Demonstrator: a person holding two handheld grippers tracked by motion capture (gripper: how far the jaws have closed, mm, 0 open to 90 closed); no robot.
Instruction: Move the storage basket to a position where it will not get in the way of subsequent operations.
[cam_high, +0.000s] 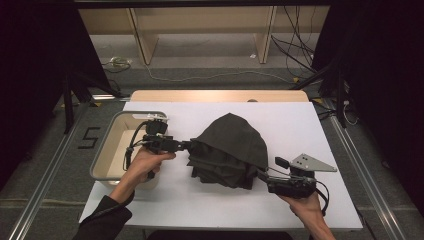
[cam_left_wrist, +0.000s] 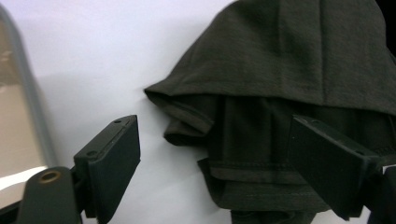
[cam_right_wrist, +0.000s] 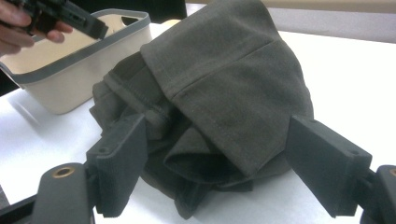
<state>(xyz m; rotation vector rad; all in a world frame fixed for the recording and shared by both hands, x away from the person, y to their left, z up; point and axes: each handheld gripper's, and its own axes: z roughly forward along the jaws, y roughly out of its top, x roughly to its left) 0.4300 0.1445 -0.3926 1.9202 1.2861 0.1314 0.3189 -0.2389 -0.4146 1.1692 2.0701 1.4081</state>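
Dark grey cloth (cam_high: 229, 150), a garment loosely bunched and partly folded, lies in the middle of the white surface (cam_high: 300, 125). As far as I can judge, the work is at its beginning: the cloth is not yet gripped by anything and is not in the beige bin (cam_high: 107, 150), which stands at 9 o'clock from it.

The left tool (cam_high: 189, 145) has reached the cloth's edge at 9 o'clock; its jaws are spread, and in the left gripper view the folded hem lies between them without being pressed. The right tool (cam_high: 261, 175) waits at 4 o'clock, jaws also spread, with nothing pinched.

What remains is to grasp the cloth and fold it or move it. The many loose layers could slip apart. Nothing else on the surface blocks the way; cables (cam_high: 295, 55) lie on the floor at 1 o'clock, far behind.
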